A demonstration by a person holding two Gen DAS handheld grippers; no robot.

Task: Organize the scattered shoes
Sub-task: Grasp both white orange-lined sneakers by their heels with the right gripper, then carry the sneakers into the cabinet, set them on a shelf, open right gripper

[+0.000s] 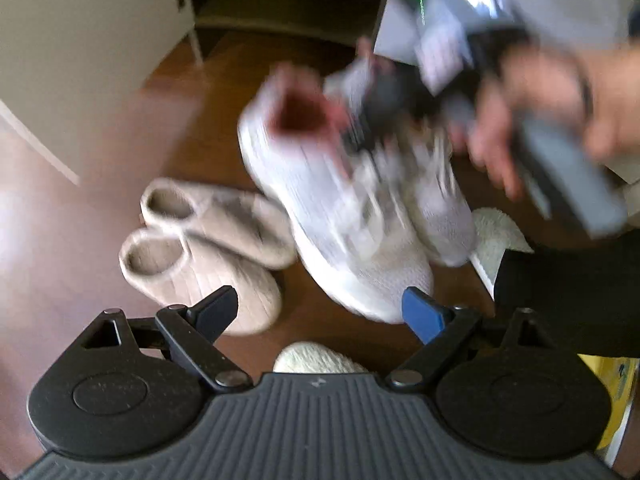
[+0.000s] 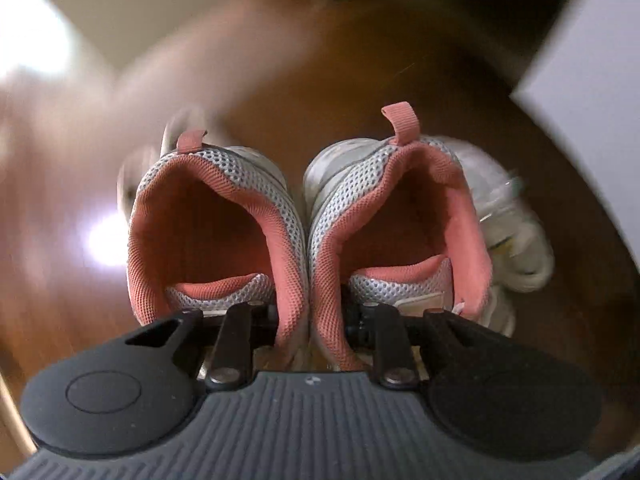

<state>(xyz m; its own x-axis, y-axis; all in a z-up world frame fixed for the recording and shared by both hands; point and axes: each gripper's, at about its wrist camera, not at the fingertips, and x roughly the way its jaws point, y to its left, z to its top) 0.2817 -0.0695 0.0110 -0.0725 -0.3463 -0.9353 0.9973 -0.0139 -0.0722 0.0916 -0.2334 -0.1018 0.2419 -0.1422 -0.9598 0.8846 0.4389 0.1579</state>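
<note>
A pair of grey mesh sneakers (image 2: 216,216) with pink lining hangs over the wooden floor (image 2: 360,60), heels towards the right wrist camera. My right gripper (image 2: 310,312) has one finger inside each shoe and pinches the two inner collars together. In the left wrist view the same sneakers (image 1: 332,216) appear blurred under the right gripper (image 1: 360,128), toes towards me. My left gripper (image 1: 320,304) stands open and holds nothing, low over the floor between a pair of beige slippers (image 1: 192,276) and the sneaker toes. A white fluffy slipper (image 1: 316,358) lies just below it.
A second white fluffy slipper (image 1: 496,236) lies right of the sneakers. A person's hand (image 1: 540,100) grips the right tool, and a dark trouser leg (image 1: 568,292) is at the right. A white cabinet side (image 1: 80,40) and a dark low opening (image 1: 280,8) stand behind.
</note>
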